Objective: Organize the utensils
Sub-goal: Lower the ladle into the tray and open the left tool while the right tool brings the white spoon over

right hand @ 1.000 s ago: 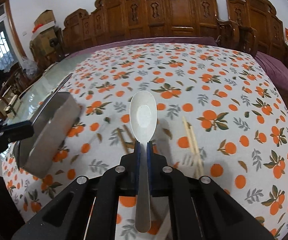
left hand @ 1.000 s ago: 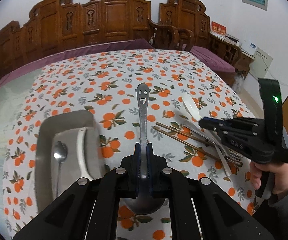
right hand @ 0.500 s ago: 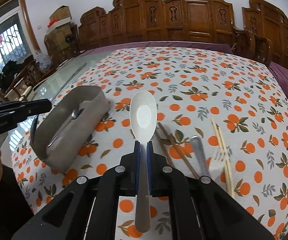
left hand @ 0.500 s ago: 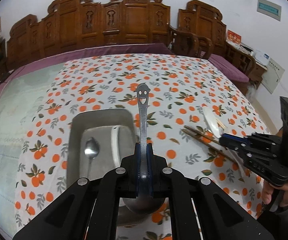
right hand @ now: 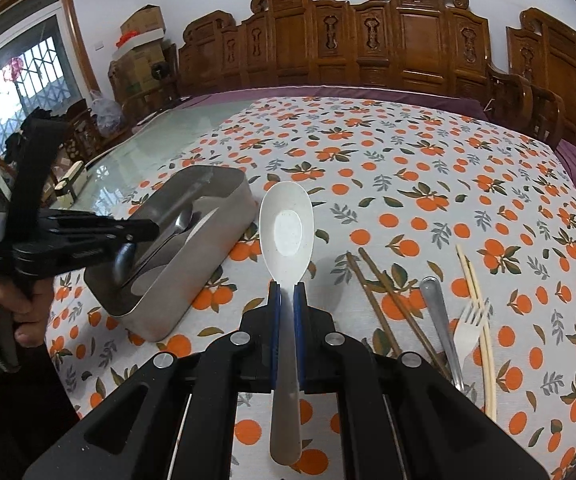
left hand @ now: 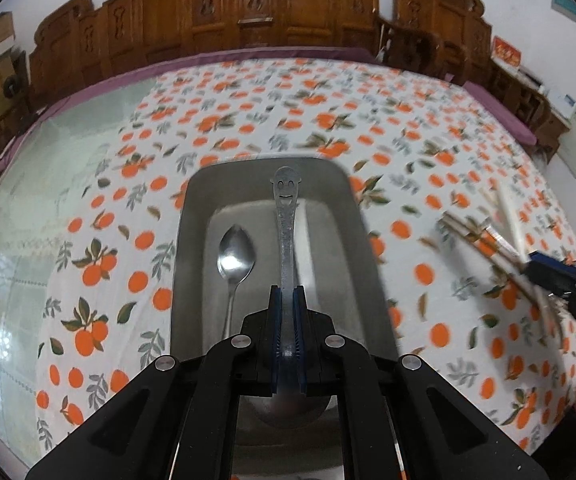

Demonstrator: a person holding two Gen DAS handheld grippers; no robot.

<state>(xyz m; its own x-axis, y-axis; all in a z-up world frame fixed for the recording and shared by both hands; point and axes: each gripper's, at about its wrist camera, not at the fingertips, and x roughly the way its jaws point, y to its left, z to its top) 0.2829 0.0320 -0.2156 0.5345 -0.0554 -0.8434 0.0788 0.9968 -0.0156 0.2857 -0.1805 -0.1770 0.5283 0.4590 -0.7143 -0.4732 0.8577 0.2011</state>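
My left gripper (left hand: 287, 292) is shut on a steel ladle with a smiley-face handle (left hand: 285, 216) and holds it over the steel tray (left hand: 191, 208). A steel spoon (left hand: 235, 258) lies in the tray. My right gripper (right hand: 287, 292) is shut on a white spoon (right hand: 286, 236), held above the cloth to the right of the tray (right hand: 207, 256). The left gripper (right hand: 143, 227) shows in the right wrist view over the tray's near end. Brown chopsticks (right hand: 392, 304), a fork (right hand: 470, 324), a steel handle (right hand: 438, 308) and pale chopsticks (right hand: 480, 316) lie on the cloth to the right.
The table has an orange-print cloth (right hand: 408, 184) and a bare glass strip (left hand: 47, 184) on the left. Carved wooden chairs (right hand: 408, 40) line the far edge. The right gripper (left hand: 568, 280) shows at the right edge of the left wrist view, over the chopsticks (left hand: 484, 240).
My left gripper has moved left with the ladle and now hangs over the tray. My right gripper has pulled back and up with the white spoon.
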